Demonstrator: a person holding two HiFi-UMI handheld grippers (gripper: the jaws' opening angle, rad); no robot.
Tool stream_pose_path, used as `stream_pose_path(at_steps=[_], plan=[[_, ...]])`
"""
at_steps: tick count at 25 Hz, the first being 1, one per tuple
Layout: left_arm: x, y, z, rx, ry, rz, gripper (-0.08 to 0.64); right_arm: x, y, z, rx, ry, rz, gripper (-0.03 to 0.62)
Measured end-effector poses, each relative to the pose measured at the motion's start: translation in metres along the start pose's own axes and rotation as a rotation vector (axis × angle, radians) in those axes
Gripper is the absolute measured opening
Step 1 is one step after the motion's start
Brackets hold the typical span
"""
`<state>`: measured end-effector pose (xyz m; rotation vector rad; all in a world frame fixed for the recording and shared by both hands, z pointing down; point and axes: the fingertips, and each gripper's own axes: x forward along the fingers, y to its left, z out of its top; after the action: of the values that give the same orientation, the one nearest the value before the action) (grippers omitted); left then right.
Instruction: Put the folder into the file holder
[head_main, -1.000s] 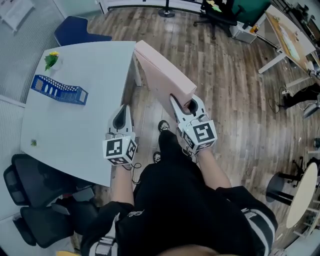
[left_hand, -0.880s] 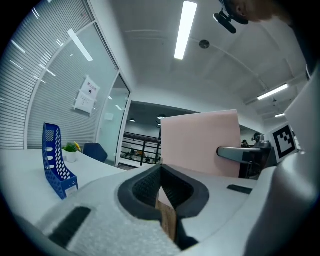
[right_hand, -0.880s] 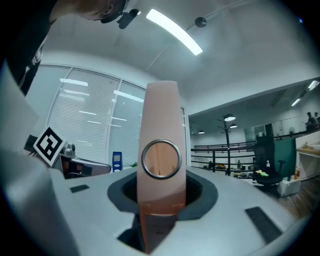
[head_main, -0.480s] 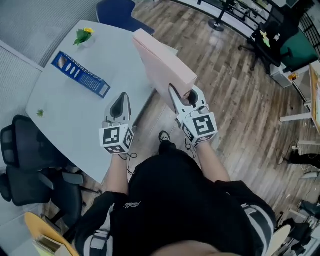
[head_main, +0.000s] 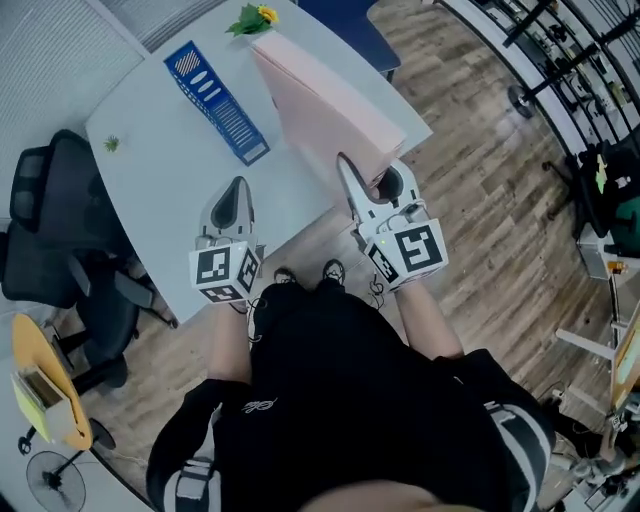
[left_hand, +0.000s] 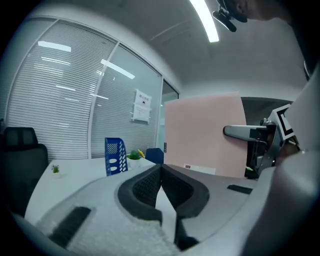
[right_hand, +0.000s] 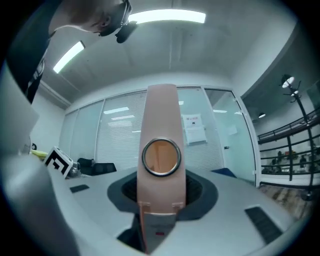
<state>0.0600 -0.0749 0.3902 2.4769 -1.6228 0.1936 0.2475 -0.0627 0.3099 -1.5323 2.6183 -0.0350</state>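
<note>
Where the right gripper clamps it, the folder overhangs the table edge.

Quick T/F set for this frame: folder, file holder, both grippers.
1. The right gripper is clamped on the pink folder. True.
2. The folder sits inside the blue file holder. False: it is held up, apart from the holder.
3. The left gripper carries a sheet of paper. False: its jaws are together with nothing between them.
4. A small plant with a yellow flower stands on the white table. True.
</note>
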Motion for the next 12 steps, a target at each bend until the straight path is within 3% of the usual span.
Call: stream_pose_path(at_steps=[6, 12], plan=[[-0.004, 0.054, 0.003, -0.020, -0.020, 0.094, 0.005, 0.058, 0.033, 0.007, 0.003, -0.026, 0.098, 0.134], [-0.002, 0.100, 0.007, -0.046, -0.052, 0.131, 0.005, 0.107, 0.060, -0.004, 0.002, -0.004, 0.126, 0.135]])
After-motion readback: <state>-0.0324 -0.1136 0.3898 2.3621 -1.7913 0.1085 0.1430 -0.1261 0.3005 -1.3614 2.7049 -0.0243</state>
